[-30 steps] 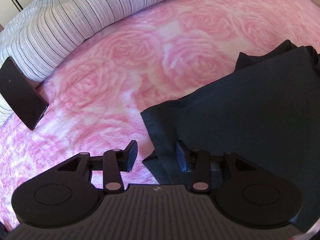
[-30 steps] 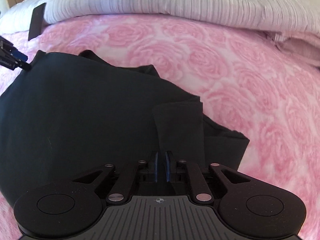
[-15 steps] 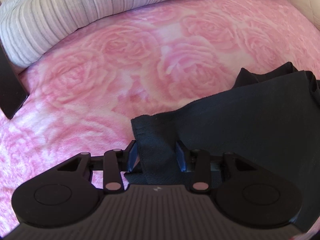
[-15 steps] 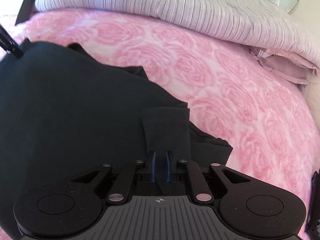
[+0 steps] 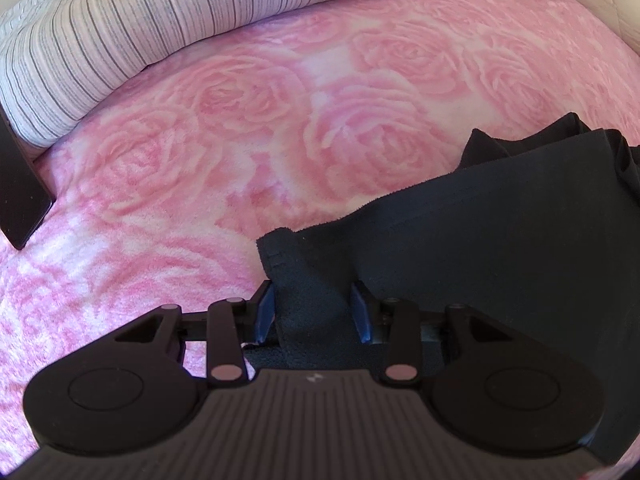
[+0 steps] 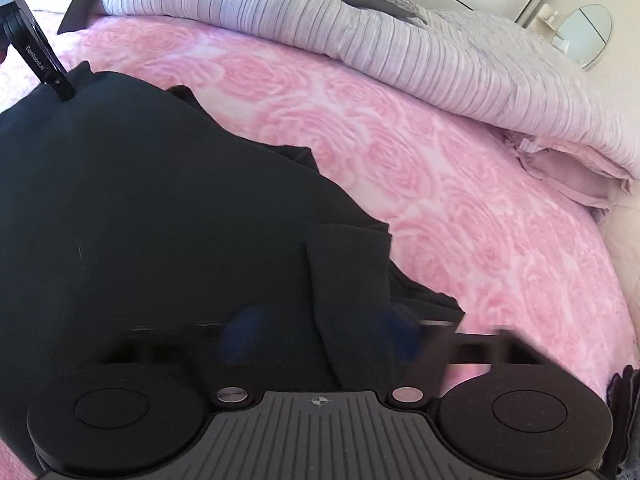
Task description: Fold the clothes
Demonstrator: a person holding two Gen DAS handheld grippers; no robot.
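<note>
Left wrist view: our left gripper point(image 5: 312, 312) has its jaws apart around a corner of the one black garment point(image 5: 500, 264) lying on the pink bed point(image 5: 280, 120). Right gripper point(image 6: 320, 336) is motion-blurred, jaws look spread around the other corner. We'd guess we're gripping both corners, so clamp next, then lift and fold. Two grippers, one phone point(image 5: 20, 196).

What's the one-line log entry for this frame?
scene: black garment on pink rose blanket | left tool: open, garment corner between fingers | right tool: open, blurred, garment strip between fingers
</note>
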